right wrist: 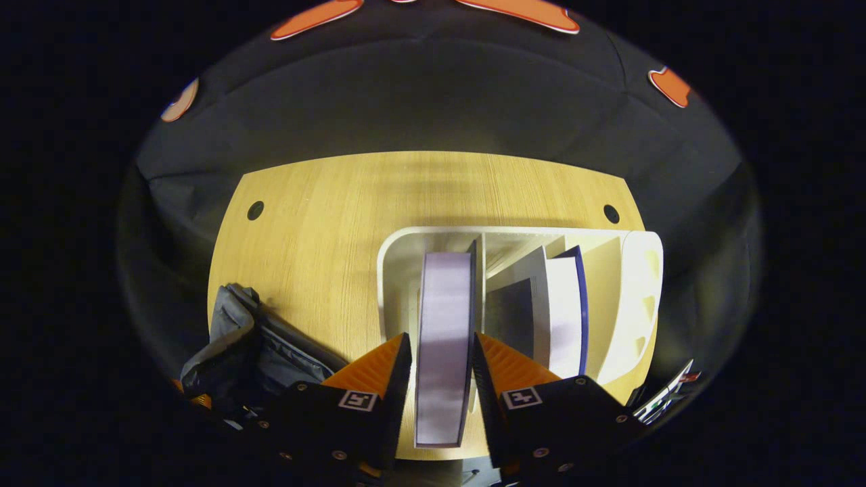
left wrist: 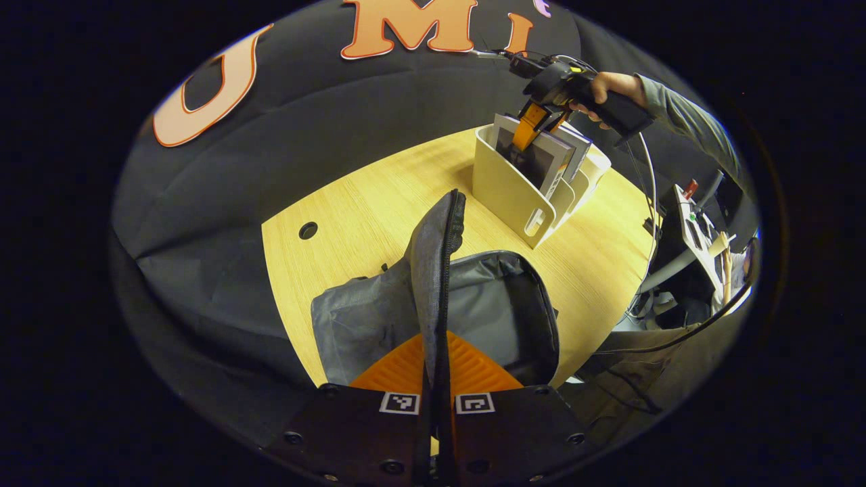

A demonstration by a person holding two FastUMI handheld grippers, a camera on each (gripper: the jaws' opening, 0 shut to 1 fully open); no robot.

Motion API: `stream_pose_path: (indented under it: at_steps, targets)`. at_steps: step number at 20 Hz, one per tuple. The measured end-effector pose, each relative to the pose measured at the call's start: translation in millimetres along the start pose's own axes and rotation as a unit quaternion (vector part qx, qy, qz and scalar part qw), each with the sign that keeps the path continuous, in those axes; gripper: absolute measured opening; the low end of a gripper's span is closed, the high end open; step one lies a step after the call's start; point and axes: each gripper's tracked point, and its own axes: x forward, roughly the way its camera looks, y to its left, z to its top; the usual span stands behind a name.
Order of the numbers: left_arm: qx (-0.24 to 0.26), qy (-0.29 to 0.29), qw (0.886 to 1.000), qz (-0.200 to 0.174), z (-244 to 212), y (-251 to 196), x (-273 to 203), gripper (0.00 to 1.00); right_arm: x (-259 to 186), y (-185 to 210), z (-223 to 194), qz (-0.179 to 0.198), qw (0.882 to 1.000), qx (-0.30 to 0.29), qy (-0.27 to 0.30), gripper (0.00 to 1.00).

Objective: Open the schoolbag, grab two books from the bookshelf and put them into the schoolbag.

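2 grippers are working over the bench (right wrist: pixel 318 223). Left gripper (left wrist: pixel 436 379) jaws are pinching the gray schoolbag's (left wrist: pixel 473 304) raised flap (left wrist: pixel 436 257), holding the bag open. Right gripper (right wrist: pixel 440 379) jaws are straddling 1 upright book (right wrist: pixel 443 338) in the white bookshelf (right wrist: pixel 629 304), pressing its covers.

Wooden table (right wrist: pixel 325 203) — carrying bookshelf (right wrist: pixel 636 284) (white) and schoolbag (left wrist: pixel 365 318).
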Motion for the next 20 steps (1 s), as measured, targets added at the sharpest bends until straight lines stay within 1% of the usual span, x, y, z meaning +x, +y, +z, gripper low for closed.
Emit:
stream_pose_path:
  at_steps: [1,3,6,9,10,11,12,13,17,19,20]
  targets:
    - [0.000,0.000,1.000,0.000,-1,0,1,0.05,1,0,0,0.005,1.000,0.021,0.004,0.41]
    - [-0.004,0.002,1.000,0.001,-1,1,2,0.05,-3,-3,-2,0.010,0.999,0.045,0.010,0.37]
    - [-0.014,0.005,1.000,0.005,-3,1,5,0.05,-23,-10,0,0.030,0.999,0.042,-0.004,0.34]
    - [-0.022,0.007,1.000,0.013,-3,0,6,0.05,-55,-20,8,0.064,0.996,0.060,-0.028,0.32]
    - [-0.026,0.007,1.000,0.016,-4,0,5,0.01,-66,-23,11,0.078,0.994,0.068,-0.037,0.32]
    - [-0.031,0.006,0.999,0.017,-4,-1,5,0.05,-77,-28,12,0.093,0.992,0.076,-0.045,0.31]
    - [-0.036,0.005,0.999,0.019,-6,-1,5,0.05,-86,-33,13,0.105,0.990,0.081,-0.053,0.24]
    - [-0.041,0.005,0.999,0.021,-6,-1,4,0.05,-95,-39,13,0.112,0.988,0.086,-0.060,0.31]
    - [-0.054,0.000,0.998,0.028,-6,-2,-1,0.05,-123,-58,12,0.146,0.982,0.090,-0.085,0.30]
    - [-0.059,-0.001,0.998,0.031,-7,-2,-2,0.05,-140,-68,5,0.163,0.977,0.090,-0.099,0.19]
    - [-0.063,-0.002,0.997,0.032,-7,-2,-3,0.05,-148,-71,2,0.174,0.975,0.093,-0.104,0.38]
